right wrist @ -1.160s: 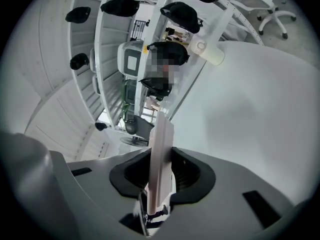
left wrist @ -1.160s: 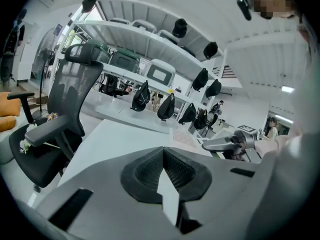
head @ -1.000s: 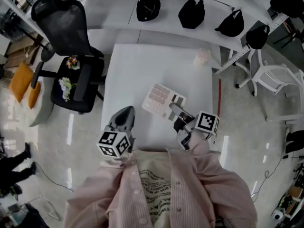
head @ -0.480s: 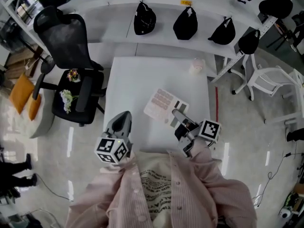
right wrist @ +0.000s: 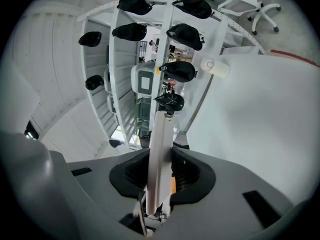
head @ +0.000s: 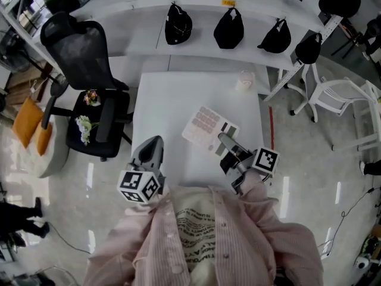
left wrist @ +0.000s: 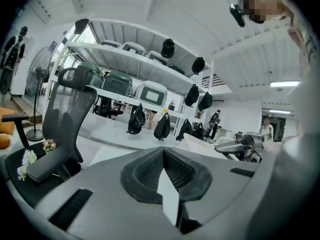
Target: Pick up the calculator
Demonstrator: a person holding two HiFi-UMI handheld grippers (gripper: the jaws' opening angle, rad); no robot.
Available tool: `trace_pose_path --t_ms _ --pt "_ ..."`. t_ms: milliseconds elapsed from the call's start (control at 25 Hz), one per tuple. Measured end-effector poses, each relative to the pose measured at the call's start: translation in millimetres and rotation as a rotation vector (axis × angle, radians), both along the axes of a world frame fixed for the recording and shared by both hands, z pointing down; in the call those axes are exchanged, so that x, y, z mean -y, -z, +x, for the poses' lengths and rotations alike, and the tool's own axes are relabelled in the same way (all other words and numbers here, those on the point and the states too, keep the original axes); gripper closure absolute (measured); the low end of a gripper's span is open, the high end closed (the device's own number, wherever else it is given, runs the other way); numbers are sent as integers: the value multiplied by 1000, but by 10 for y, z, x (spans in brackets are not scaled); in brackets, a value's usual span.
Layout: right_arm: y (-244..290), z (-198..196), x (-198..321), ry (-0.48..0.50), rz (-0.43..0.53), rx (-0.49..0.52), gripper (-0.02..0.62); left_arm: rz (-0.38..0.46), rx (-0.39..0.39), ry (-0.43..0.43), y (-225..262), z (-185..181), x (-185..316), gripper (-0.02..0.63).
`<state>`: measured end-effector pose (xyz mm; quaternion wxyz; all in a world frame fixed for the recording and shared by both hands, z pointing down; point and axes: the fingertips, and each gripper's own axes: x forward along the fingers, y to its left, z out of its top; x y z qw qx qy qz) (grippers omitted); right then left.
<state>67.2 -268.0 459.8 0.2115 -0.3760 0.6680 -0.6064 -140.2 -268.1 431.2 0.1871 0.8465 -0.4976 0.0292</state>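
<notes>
The calculator [head: 205, 127], pale with pinkish keys and a dark screen, hangs tilted over the white table [head: 172, 94]. My right gripper [head: 225, 142] is shut on its near right edge. In the right gripper view the calculator [right wrist: 160, 144] runs edge-on as a thin pale slab between the pads, and the right gripper [right wrist: 159, 176] clamps it from both sides. My left gripper [head: 152, 148] hovers over the table's near left corner, well apart from the calculator. The left gripper [left wrist: 162, 166] has its jaws together with nothing held.
A small white cup [head: 244, 81] stands at the table's far right corner. A black office chair [head: 89, 58] with flowers on its seat is to the left. Black caps [head: 177, 24] hang on a white shelf behind, and a white chair [head: 339, 106] stands to the right.
Both grippers have come up a little towards the head camera. The calculator has risen with the right gripper, its grip unchanged.
</notes>
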Motion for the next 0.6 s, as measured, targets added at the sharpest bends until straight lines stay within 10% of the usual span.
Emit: trace_pose_path --t_ms 600 --pt "3 15 -4 -24 -5 19 503 4 7 -6 15 -11 18 604"
